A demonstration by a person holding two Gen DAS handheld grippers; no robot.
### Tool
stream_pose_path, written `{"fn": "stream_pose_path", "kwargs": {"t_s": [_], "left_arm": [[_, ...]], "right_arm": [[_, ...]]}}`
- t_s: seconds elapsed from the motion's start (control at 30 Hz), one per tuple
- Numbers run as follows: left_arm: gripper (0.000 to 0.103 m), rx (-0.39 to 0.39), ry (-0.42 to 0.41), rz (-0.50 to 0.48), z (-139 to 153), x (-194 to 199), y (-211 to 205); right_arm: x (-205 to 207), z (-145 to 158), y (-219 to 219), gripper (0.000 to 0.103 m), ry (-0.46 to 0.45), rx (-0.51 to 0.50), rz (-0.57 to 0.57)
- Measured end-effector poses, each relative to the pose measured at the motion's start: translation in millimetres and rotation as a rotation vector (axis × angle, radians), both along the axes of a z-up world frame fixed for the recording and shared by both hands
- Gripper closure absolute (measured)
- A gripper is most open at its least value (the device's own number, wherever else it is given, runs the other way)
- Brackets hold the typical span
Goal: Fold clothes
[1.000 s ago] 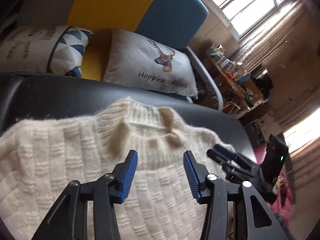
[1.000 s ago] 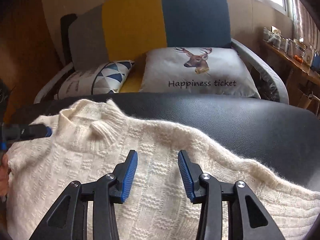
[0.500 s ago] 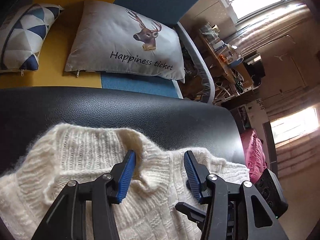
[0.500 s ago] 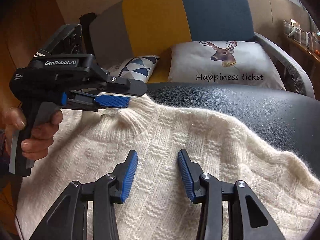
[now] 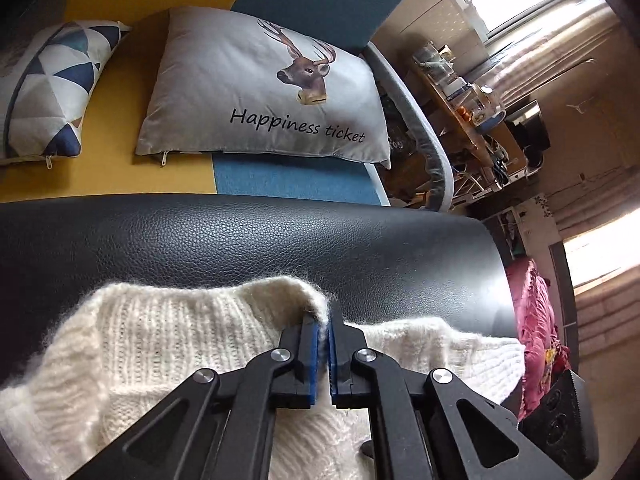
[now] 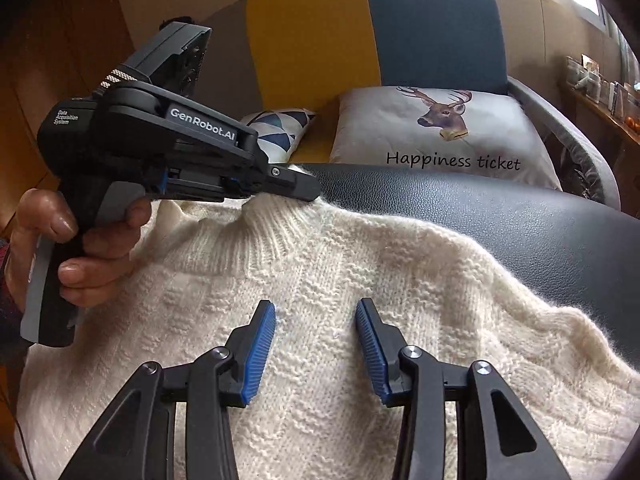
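A cream knitted sweater (image 6: 320, 280) lies spread on a black leather surface (image 6: 500, 216), its ribbed collar (image 6: 272, 224) at the far edge. In the left wrist view my left gripper (image 5: 324, 324) is shut on the collar (image 5: 180, 320), a thin fold of knit pinched between its blue pads. The right wrist view shows that same left gripper (image 6: 308, 192) from the side, held by a hand (image 6: 80, 248). My right gripper (image 6: 316, 320) hovers open over the sweater's chest, with nothing between its fingers.
Behind the black leather surface (image 5: 280, 240) stands a sofa (image 6: 420, 20) in grey, yellow and blue. On it lie a deer cushion (image 6: 440, 136) and a triangle-patterned cushion (image 6: 280, 128). A cluttered wooden shelf (image 5: 472, 100) and a pink cloth (image 5: 532, 312) are at the right.
My left gripper moved forward from the sweater's chest to the collar and shut on it. My right gripper stayed open over the chest, shifting slightly.
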State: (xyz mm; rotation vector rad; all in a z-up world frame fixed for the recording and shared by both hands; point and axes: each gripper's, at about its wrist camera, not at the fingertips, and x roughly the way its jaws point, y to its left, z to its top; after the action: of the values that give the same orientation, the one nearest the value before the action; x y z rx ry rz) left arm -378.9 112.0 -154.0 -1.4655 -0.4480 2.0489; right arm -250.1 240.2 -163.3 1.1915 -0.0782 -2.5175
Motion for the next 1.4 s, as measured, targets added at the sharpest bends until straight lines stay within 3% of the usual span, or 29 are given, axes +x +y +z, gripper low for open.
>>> {"fn": "stream_pose_path", "kwargs": {"t_s": [0.07,0.13,0.2,0.4,0.5,0.6,0.73,0.9,1.0,1.07,1.2,1.4], "left_arm": [[0.085,0.031,0.027,0.042,14,9,-16],[0.056,0.078,0.074,0.105,30,25,-43],[0.05,0.072,0.138,0.149,40,52,-68],[0.051,-0.082,0.188,0.161,11,127,-107],[0.052,-0.092,0.228,0.158,6,137,-111],[0.051,-0.119,0.244,0.14,4,137,-107],[0.05,-0.11,0.264,0.119,1,140,-108],[0.05,-0.041,0.255,0.133,-4,139,-117],[0.05,-0.043,0.261,0.131,-5,139,-116],[0.05,-0.046,0.264,0.131,-5,138,-115],[0.05,-0.031,0.261,0.134,-6,137,-117],[0.05,0.001,0.248,0.145,-6,134,-122]], "right_arm": [[0,0,2,0.059,-0.003,-0.012,0.0],[-2,1,4,0.059,-0.006,-0.025,0.0],[-3,1,7,0.059,-0.011,-0.04,0.0],[-6,16,7,0.059,-0.019,-0.123,-0.02],[-18,34,-8,0.057,-0.048,-0.327,0.07],[-42,42,-34,0.054,-0.084,-0.437,0.134],[-87,30,-62,0.05,-0.196,-0.507,0.126],[-119,-5,-105,0.046,-0.435,-0.559,0.175],[-125,0,-119,0.045,-0.385,-0.649,0.208],[-132,-1,-117,0.042,-0.352,-0.679,0.158],[-139,-11,-113,0.042,-0.353,-0.567,0.073],[-98,17,-73,0.042,-0.273,-0.537,0.102]]}}
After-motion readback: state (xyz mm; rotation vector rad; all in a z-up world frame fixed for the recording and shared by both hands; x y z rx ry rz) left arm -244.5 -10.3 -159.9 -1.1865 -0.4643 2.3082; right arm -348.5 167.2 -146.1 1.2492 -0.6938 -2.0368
